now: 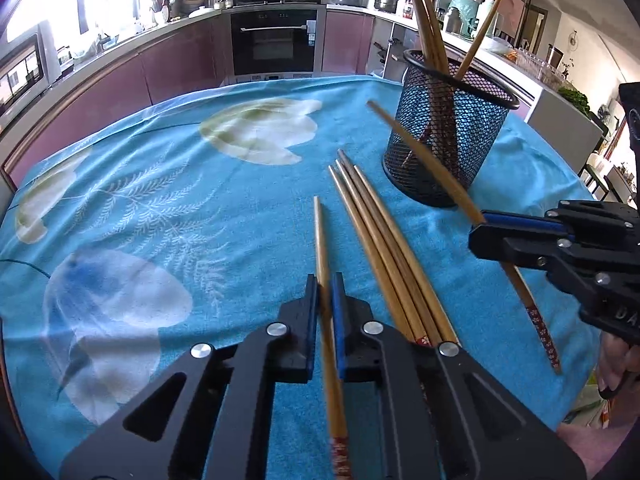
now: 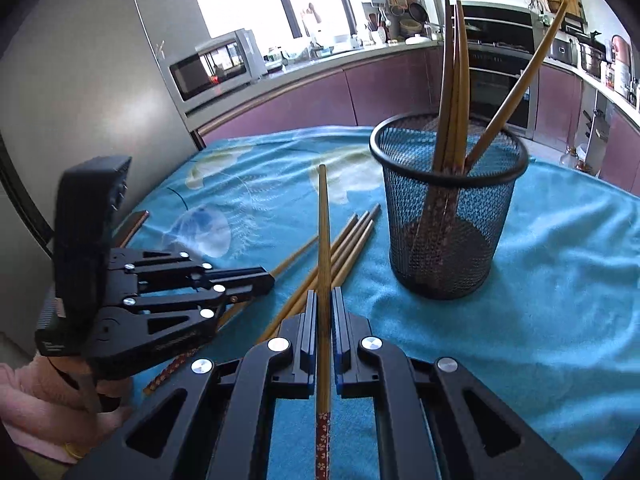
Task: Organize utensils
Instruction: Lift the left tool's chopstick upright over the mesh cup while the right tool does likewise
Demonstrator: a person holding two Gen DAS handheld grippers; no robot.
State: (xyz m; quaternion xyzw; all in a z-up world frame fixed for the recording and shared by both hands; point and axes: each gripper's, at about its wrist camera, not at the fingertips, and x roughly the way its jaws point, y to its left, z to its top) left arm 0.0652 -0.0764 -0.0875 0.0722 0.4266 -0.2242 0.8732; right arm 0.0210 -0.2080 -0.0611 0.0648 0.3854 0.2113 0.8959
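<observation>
Each claw, left claw [image 1: 325, 296] and right claw [image 2: 325, 308], pinches one light, stiff, slippery chopstick [image 2: 323, 220] near mid-shaft, low centre of frame, likely prone to swivelling.

Black grippers [image 1: 325, 292] with blue pads, silver screws; pink sleeve [image 2: 24, 412], perhaps a gold ring.

The right gripper [image 2: 325, 300] is clamping 1 chopstick [image 2: 323, 232], its tip pointing away over the blue cloth [image 2: 560, 280]. A black mesh holder [image 2: 448, 216] is standing just right of it, holding 4 chopsticks [image 2: 454, 92]. More loose chopsticks [image 2: 352, 236] are lying beside the holder. The left gripper [image 2: 262, 280] is gripping another chopstick [image 2: 292, 260] at left.
</observation>
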